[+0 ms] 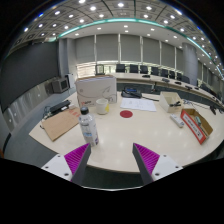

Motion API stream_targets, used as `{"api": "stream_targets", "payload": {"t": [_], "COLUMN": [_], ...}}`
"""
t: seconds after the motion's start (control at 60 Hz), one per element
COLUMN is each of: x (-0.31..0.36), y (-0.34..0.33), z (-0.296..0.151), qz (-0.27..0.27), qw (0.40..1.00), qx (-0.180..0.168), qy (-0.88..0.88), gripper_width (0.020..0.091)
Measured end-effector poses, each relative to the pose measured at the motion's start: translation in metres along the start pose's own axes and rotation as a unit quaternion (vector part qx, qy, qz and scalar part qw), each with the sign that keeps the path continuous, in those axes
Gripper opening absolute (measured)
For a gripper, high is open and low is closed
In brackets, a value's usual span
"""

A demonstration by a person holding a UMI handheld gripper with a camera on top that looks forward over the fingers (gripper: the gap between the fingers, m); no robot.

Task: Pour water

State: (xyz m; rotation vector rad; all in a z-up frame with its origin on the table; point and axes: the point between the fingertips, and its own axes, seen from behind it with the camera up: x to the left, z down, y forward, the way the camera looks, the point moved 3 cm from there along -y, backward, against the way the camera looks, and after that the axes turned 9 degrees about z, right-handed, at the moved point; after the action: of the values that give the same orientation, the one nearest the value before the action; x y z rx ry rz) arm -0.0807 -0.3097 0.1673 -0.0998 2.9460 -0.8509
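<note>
Clear bottle [88, 128] upright on table, just ahead (white jug [97, 95] beyond).

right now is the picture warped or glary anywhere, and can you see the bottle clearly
Gripper view: strong fisheye bend, the ceiling light strip and table edges curve; rows of ceiling lights show as bright spots, no heavy glare on the table; the bottle is small but distinct, just ahead of the left finger; gripper open, nothing between its fingers.
</note>
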Motion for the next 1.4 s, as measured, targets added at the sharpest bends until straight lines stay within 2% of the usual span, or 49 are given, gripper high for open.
{"api": "stream_targets", "payload": {"t": [0.117,0.217,0.367,0.483,0.517,0.567,0.633,0.717,0.9,1.033,1.2,1.4], "x": [0.057,0.095,0.118,0.123,0.125,0.127,0.127,0.127,0.126,0.118,0.073,0.020], "y": [0.026,0.059,0.121,0.162,0.172,0.185,0.192,0.193,0.185,0.177,0.188,0.245], "z": [-0.001,-0.010,-0.019,-0.021,-0.019,-0.017,-0.015,-0.017,-0.029,-0.061,-0.116,-0.188], "qz": [-0.005,0.002,0.053,0.072,0.074,0.076,0.079,0.081,0.088,0.094,0.146,0.217], "qw": [1.000,0.999,0.997,0.995,0.995,0.994,0.993,0.992,0.993,0.993,0.983,0.943], "qx": [-0.012,-0.036,-0.053,-0.063,-0.065,-0.066,-0.076,-0.084,-0.075,-0.076,-0.077,-0.086], "qy": [0.007,0.003,0.014,0.029,0.033,0.038,0.042,0.042,0.018,-0.011,-0.078,-0.238], "gripper_width": [0.0859,0.0861,0.0861,0.0829,0.0810,0.0740,0.0563,0.0543,0.0419,0.0415,0.0414,0.0414]}}
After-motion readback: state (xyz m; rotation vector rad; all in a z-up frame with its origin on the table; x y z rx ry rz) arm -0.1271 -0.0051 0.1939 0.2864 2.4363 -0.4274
